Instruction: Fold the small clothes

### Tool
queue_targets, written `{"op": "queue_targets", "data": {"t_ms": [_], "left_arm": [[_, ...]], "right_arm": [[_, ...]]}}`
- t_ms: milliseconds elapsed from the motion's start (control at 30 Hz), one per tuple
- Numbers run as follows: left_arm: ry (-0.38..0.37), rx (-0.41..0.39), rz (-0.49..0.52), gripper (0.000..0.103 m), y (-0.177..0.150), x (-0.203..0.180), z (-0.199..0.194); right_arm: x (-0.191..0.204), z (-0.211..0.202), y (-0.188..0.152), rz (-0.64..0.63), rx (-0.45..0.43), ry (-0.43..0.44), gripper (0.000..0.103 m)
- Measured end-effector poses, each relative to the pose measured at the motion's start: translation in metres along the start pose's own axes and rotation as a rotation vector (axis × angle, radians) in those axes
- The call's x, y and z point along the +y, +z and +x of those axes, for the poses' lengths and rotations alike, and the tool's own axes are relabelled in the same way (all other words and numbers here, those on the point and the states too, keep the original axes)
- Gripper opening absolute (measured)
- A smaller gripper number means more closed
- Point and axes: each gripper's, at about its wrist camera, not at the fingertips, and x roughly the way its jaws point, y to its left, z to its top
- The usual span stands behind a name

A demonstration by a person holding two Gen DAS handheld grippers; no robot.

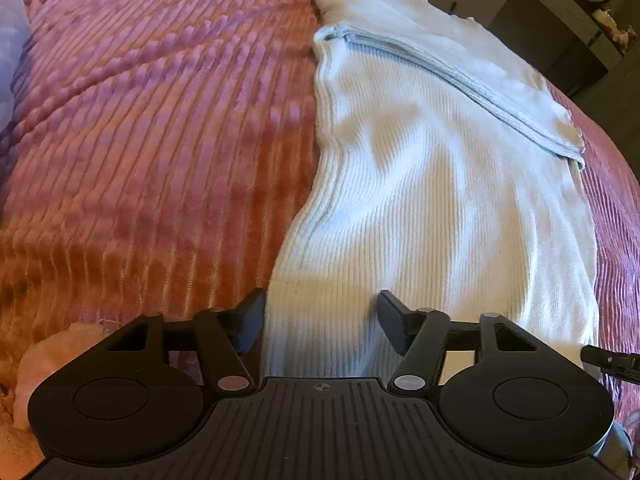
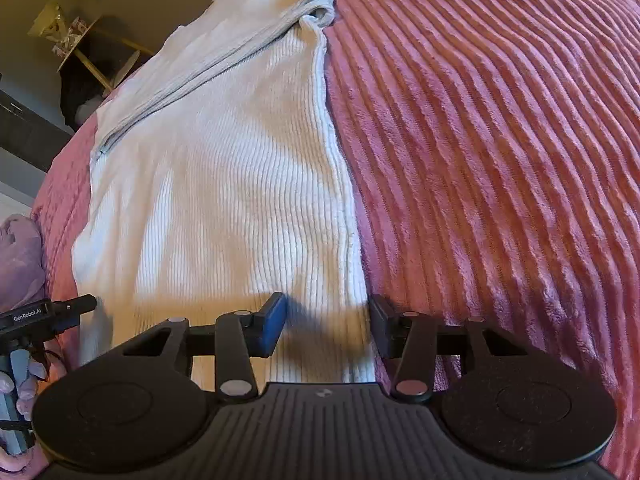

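Observation:
A white ribbed garment lies lengthwise on a pink ribbed blanket, with a sleeve folded across its far part. My left gripper stands open over the garment's near end. Its left finger is at the cloth's left edge and its right finger is over the cloth. In the right wrist view the same garment fills the middle. My right gripper is open and straddles the garment's right edge near the hem. Each view also shows the tip of the other gripper: the right gripper and the left gripper.
The blanket spreads wide to the right of the garment. A lilac cloth and a fluffy peach cloth lie at the near left. Beyond the bed stand dark cabinets and a small round table.

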Motion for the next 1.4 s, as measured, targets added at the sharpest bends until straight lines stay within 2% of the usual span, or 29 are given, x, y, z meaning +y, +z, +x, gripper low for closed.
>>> {"op": "queue_targets", "data": {"t_ms": [67, 133, 233, 333, 500, 700, 933, 1000, 1133, 1300, 1400], "left_arm": [[0.012, -0.001, 0.002, 0.053, 0.000, 0.000, 0.000], [0.013, 0.000, 0.003, 0.047, 0.000, -0.001, 0.000], [0.000, 0.012, 0.005, 0.031, 0.000, -0.001, 0.001], [0.004, 0.023, 0.022, 0.031, -0.001, -0.002, 0.000], [-0.021, 0.051, 0.044, 0.042, -0.006, -0.002, -0.004], [-0.064, 0.086, 0.002, 0.040, -0.006, 0.006, -0.002], [-0.064, 0.113, 0.074, 0.040, -0.017, -0.004, -0.005], [-0.057, 0.116, 0.086, 0.036, -0.018, -0.006, -0.003], [-0.063, 0.121, 0.076, 0.020, -0.017, -0.006, -0.001], [-0.117, 0.121, 0.060, 0.017, -0.017, -0.002, -0.006], [-0.178, 0.110, 0.019, 0.017, -0.014, 0.005, -0.016]], "right_arm": [[0.003, 0.001, -0.001, -0.020, -0.008, 0.002, 0.034], [0.007, 0.001, -0.001, -0.043, -0.017, 0.013, 0.022], [0.010, -0.001, -0.001, -0.070, -0.023, 0.006, 0.018], [0.009, -0.004, 0.000, -0.066, -0.027, 0.012, 0.016], [0.007, -0.005, 0.000, -0.064, -0.008, 0.030, 0.021], [0.001, -0.008, 0.000, -0.062, 0.017, 0.054, 0.021], [0.001, -0.015, -0.006, -0.109, 0.029, 0.058, 0.021], [0.002, -0.016, -0.007, -0.124, 0.021, 0.051, 0.017], [0.003, -0.020, -0.008, -0.118, -0.003, 0.063, 0.011], [-0.002, -0.026, -0.009, -0.075, -0.025, 0.120, 0.009], [-0.006, -0.032, -0.009, -0.052, -0.047, 0.146, 0.009]]}}
